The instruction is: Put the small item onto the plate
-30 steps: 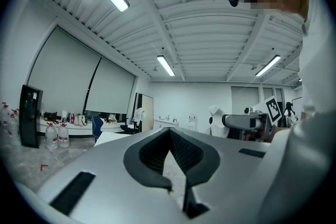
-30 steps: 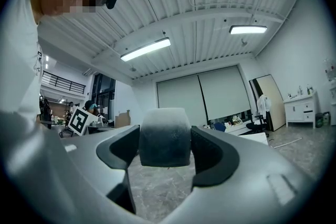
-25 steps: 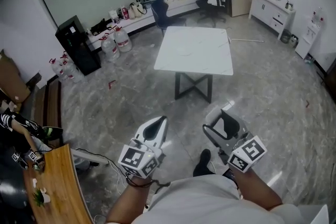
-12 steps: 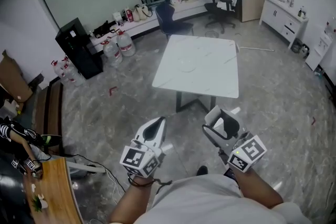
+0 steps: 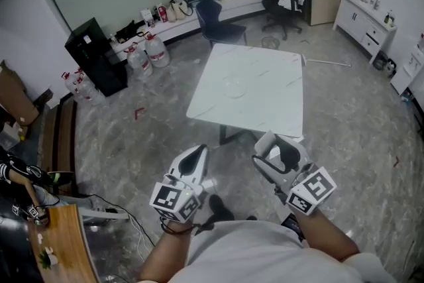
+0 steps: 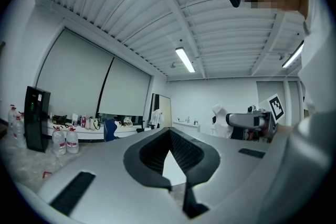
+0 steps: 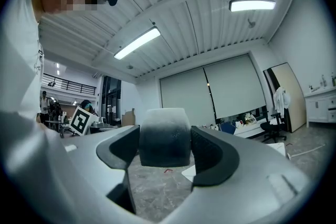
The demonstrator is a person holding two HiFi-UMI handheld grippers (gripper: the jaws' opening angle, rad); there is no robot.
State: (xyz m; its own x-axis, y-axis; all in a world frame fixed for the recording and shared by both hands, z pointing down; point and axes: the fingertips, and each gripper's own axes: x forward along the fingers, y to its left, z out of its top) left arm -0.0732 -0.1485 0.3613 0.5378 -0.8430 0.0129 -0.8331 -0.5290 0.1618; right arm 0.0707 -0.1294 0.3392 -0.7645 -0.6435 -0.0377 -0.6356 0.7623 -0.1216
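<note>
A white square table [image 5: 255, 99] stands ahead on the marble floor, and a clear glass plate [image 5: 232, 85] lies near its middle. My right gripper [image 5: 274, 151] is shut on a small white block-like item [image 5: 267, 142], held in the air short of the table's near edge. In the right gripper view the white item [image 7: 164, 134] fills the space between the dark pads of the right gripper [image 7: 164, 140]. My left gripper [image 5: 197, 157] is shut with nothing in it, also short of the table. The left gripper [image 6: 169, 135] shows its tips meeting.
A blue chair [image 5: 215, 18] and a black office chair [image 5: 281, 6] stand beyond the table. Water jugs [image 5: 147, 51] and a black cabinet [image 5: 95, 55] are at the back left, white cupboards [image 5: 368, 15] at the right. A wooden desk [image 5: 63, 242] and floor cables [image 5: 116, 214] lie at my lower left.
The table has come closer and larger in the head view as the person walks towards it. Both grippers keep their pose, the right still holding the white item.
</note>
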